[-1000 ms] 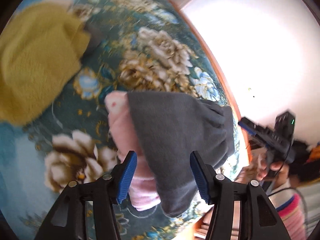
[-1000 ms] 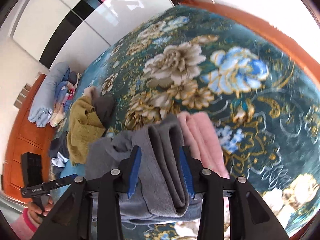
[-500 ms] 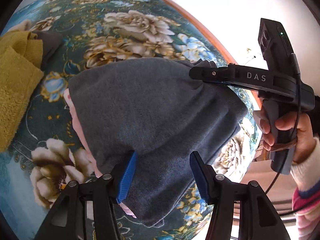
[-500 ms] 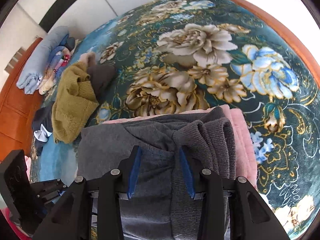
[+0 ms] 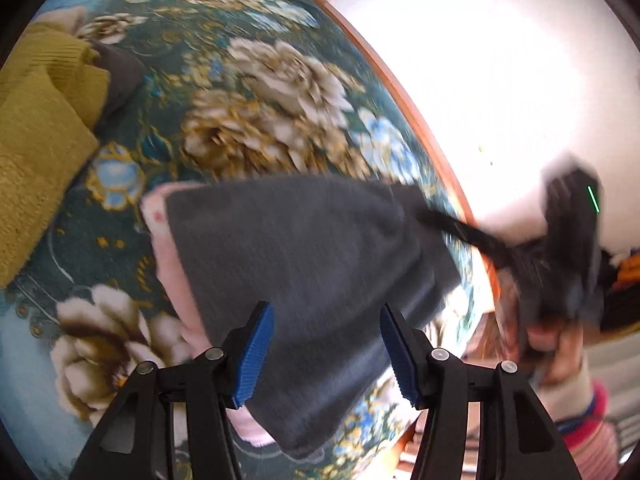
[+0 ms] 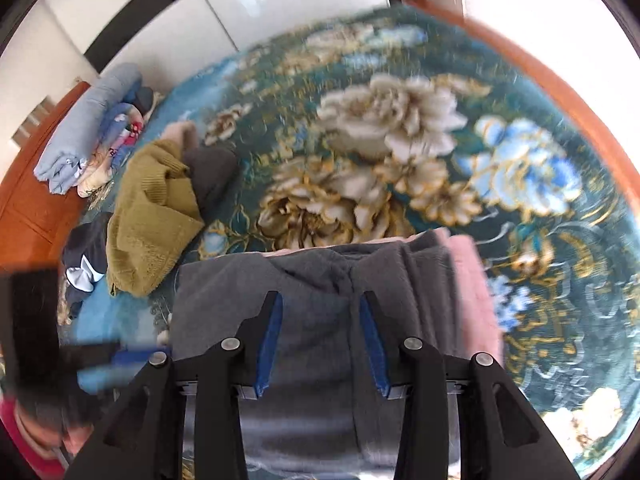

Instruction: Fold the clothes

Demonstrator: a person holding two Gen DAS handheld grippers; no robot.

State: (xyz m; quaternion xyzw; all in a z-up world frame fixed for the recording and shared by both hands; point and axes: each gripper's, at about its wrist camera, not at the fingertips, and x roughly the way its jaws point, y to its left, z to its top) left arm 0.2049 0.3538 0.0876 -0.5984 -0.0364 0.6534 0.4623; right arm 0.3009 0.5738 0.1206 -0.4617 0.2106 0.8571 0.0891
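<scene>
A folded grey garment (image 5: 312, 280) lies on top of a folded pink garment (image 5: 172, 264) on the floral bedspread. My left gripper (image 5: 326, 354) is open and empty just above the grey garment's near edge. My right gripper (image 6: 320, 340) is open over the grey garment (image 6: 320, 280), whose pink underlayer (image 6: 468, 280) shows at its right. In the left wrist view the right gripper (image 5: 560, 248) is blurred, off the garment's right corner. The left gripper (image 6: 80, 356) shows blurred at the left of the right wrist view.
A mustard-yellow knit (image 5: 36, 132) (image 6: 152, 220) with a dark cloth (image 6: 212, 168) beside it lies further up the bed. Folded blue bedding (image 6: 88, 128) and a dark garment (image 6: 84, 264) sit near the wooden headboard (image 6: 28, 208). The bed's wooden edge (image 5: 404, 92) runs along the right.
My right gripper has opened and let go of the grey garment, pulling back to the right. The grey garment now lies flat on the pink one. My left gripper stayed open.
</scene>
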